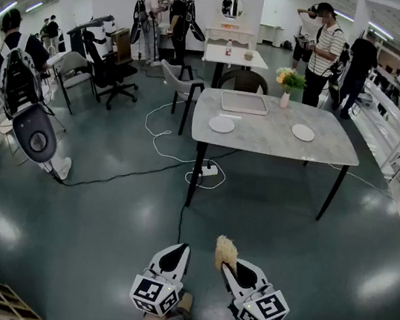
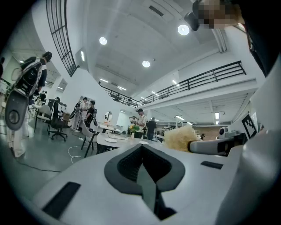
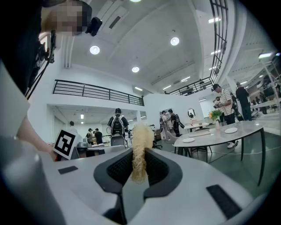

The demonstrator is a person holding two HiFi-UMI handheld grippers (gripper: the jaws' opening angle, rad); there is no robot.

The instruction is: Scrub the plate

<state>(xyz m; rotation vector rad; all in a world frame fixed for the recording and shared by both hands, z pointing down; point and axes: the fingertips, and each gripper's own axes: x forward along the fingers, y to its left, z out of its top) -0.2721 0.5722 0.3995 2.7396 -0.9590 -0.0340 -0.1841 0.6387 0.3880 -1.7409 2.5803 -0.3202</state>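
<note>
Two white plates lie on the grey table (image 1: 271,138) far ahead of me, one on the left (image 1: 221,123) and one on the right (image 1: 303,133). Both grippers hang low over the floor, well short of the table. My right gripper (image 1: 228,267) is shut on a pale yellow fibrous scrubber (image 1: 226,251), which sticks up from between the jaws (image 3: 139,149). My left gripper (image 1: 181,249) is shut with nothing in it (image 2: 141,148). The scrubber (image 2: 179,138) shows to its right in the left gripper view. The plates (image 3: 188,140) also appear small in the right gripper view.
A flat tray (image 1: 244,102) and a vase of flowers (image 1: 288,83) stand at the table's far side. A cable and power strip (image 1: 210,170) lie on the floor by the table's left leg. Chairs (image 1: 184,84), several people and a vacuum-like machine (image 1: 36,138) stand around.
</note>
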